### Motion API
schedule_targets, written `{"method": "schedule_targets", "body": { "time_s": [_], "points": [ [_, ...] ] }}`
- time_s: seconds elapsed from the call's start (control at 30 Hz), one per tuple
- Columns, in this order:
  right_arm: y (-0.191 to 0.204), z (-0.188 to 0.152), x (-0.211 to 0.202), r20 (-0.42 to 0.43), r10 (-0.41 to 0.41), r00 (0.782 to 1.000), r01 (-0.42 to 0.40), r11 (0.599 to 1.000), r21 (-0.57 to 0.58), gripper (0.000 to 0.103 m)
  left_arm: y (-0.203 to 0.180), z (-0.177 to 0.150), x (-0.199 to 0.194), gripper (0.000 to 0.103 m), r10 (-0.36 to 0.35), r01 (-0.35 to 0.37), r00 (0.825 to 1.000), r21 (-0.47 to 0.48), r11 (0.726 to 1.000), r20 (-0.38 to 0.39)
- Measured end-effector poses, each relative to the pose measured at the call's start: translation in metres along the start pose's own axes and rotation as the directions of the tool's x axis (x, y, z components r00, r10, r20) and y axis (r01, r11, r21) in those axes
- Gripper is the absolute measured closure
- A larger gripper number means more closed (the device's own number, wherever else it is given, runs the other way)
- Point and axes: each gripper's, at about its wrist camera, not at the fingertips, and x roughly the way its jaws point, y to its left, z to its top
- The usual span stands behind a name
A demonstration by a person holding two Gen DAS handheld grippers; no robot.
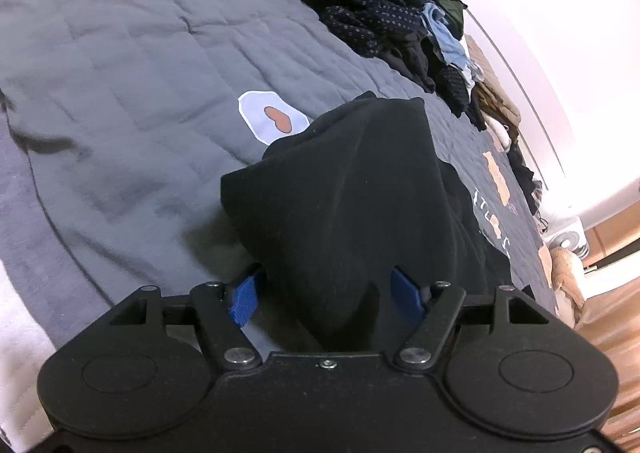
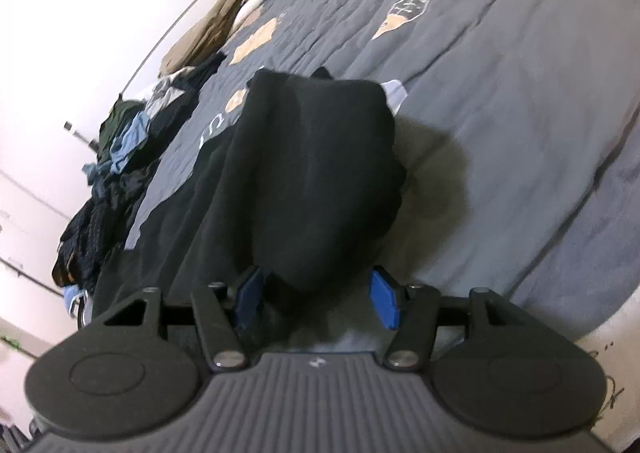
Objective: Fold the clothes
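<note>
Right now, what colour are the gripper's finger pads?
Blue pads, clearest in the left wrist view.

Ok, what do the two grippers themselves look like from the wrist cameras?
Both are matte black with two round housings and silver pivot bolts. The left gripper has a smooth black body and ribbed blue pads. The right gripper has a ridged grey body and smoother blue pads. No cables or sleeves show.

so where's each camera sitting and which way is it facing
Left wrist: sits on the left gripper, looking forward and down over the black garment lying between its open blue pads, toward the clothes pile and wall.
Right wrist: sits on the right gripper, looking forward and down over the black garment, the clothes pile to its left.
Shared: the garment, the pile and the grey quilt. No hand or sleeve shows.
</note>
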Motion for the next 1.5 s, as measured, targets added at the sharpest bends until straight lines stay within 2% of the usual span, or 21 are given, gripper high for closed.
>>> {"method": "schedule_targets", "body": {
  "time_s": [0.2, 0.3, 0.4, 0.43, 0.47, 0.5, 0.6, 0.67, 0.77, 0.87, 0.9, 0.97, 1.03, 1.07, 1.17, 1.2, 1.27, 1.33, 1.4, 1.43, 1.5],
  "points": [
    [-0.014, 0.007, 0.005, 0.057, 0.068, 0.996, -0.075, 0.988, 0.132, 0.045, -0.003, 0.003, 0.007, 0.035, 0.009, -0.009, 1.000, -0.015, 1.000, 0.019],
    [-0.017, 0.011, 0.010, 0.070, 0.076, 0.995, -0.087, 0.981, 0.174, 0.045, -0.003, 0.003, 0.010, 0.038, 0.021, -0.020, 0.999, -0.023, 1.000, 0.026],
    [-0.021, 0.012, 0.014, 0.081, 0.079, 0.994, -0.095, 0.970, 0.222, 0.046, -0.004, 0.003, 0.012, 0.048, 0.039, -0.038, 0.999, -0.010, 0.999, 0.028],
    [-0.022, 0.013, 0.015, 0.090, 0.077, 0.993, -0.096, 0.968, 0.231, 0.047, -0.005, 0.003, 0.012, 0.051, 0.046, -0.046, 0.999, -0.005, 0.999, 0.029],
    [-0.022, 0.013, 0.016, 0.102, 0.066, 0.993, -0.089, 0.968, 0.233, 0.056, -0.005, 0.004, 0.012, 0.056, 0.045, -0.044, 0.999, -0.004, 0.999, 0.027],
    [-0.021, 0.013, 0.017, 0.113, 0.050, 0.992, -0.075, 0.970, 0.230, 0.073, -0.004, 0.005, 0.012, 0.060, 0.043, -0.043, 0.999, -0.004, 0.999, 0.025],
    [-0.020, 0.013, 0.017, 0.144, 0.046, 0.989, -0.078, 0.972, 0.224, 0.082, -0.002, 0.007, 0.012, 0.073, 0.036, -0.036, 0.999, -0.002, 0.999, 0.020],
    [-0.018, 0.014, 0.009, 0.191, 0.067, 0.979, -0.109, 0.970, 0.215, 0.085, -0.002, 0.008, 0.012, 0.078, 0.036, -0.036, 0.999, 0.009, 0.999, 0.018],
    [-0.012, 0.018, -0.009, 0.278, 0.123, 0.953, -0.183, 0.963, 0.199, 0.088, -0.001, 0.007, 0.012, 0.080, 0.039, -0.039, 0.999, 0.020, 0.999, 0.013],
    [-0.015, 0.018, -0.021, 0.337, 0.146, 0.930, -0.232, 0.945, 0.231, 0.088, 0.002, 0.007, 0.012, 0.081, 0.036, -0.036, 0.999, 0.015, 0.999, 0.005],
    [-0.022, 0.018, -0.017, 0.328, 0.137, 0.935, -0.235, 0.931, 0.279, 0.088, 0.004, 0.007, 0.012, 0.081, 0.032, -0.032, 0.999, 0.003, 0.999, 0.003],
    [-0.038, 0.019, -0.006, 0.269, 0.090, 0.959, -0.190, 0.907, 0.376, 0.088, 0.005, 0.007, 0.013, 0.082, 0.034, -0.034, 0.999, -0.001, 0.999, 0.001],
    [-0.047, 0.018, 0.001, 0.228, 0.062, 0.972, -0.156, 0.893, 0.423, 0.088, 0.005, 0.007, 0.014, 0.082, 0.036, -0.036, 0.999, -0.002, 0.999, -0.003],
    [-0.052, 0.017, 0.005, 0.207, 0.048, 0.977, -0.138, 0.885, 0.445, 0.088, 0.006, 0.007, 0.015, 0.078, 0.031, -0.031, 1.000, -0.011, 0.999, -0.008],
    [-0.049, 0.020, 0.005, 0.198, 0.036, 0.980, -0.116, 0.905, 0.410, 0.087, 0.002, 0.006, 0.019, 0.067, 0.045, -0.044, 0.999, 0.016, 0.999, -0.010],
    [-0.047, 0.021, 0.004, 0.199, 0.035, 0.979, -0.112, 0.914, 0.391, 0.087, 0.002, 0.008, 0.016, 0.068, 0.035, -0.035, 0.999, 0.019, 0.999, 0.001],
    [-0.049, 0.020, 0.005, 0.196, 0.034, 0.980, -0.111, 0.912, 0.396, 0.087, 0.001, 0.012, 0.010, 0.082, 0.013, -0.014, 1.000, 0.025, 1.000, 0.024],
    [-0.049, 0.019, 0.006, 0.191, 0.034, 0.981, -0.108, 0.912, 0.395, 0.087, -0.001, 0.016, 0.004, 0.088, -0.009, 0.007, 0.999, 0.031, 0.999, 0.046],
    [-0.048, 0.019, 0.007, 0.185, 0.034, 0.982, -0.104, 0.918, 0.383, 0.087, -0.001, 0.023, -0.006, 0.090, -0.042, 0.040, 0.996, 0.029, 0.999, 0.077],
    [-0.047, 0.019, 0.006, 0.182, 0.038, 0.983, -0.104, 0.922, 0.373, 0.087, -0.004, 0.025, -0.014, 0.090, -0.057, 0.051, 0.992, 0.058, 0.997, 0.109],
    [-0.046, 0.017, 0.006, 0.175, 0.038, 0.984, -0.100, 0.928, 0.358, 0.087, -0.010, 0.022, -0.016, 0.090, -0.040, 0.025, 0.991, 0.115, 0.993, 0.129]
  ]
}}
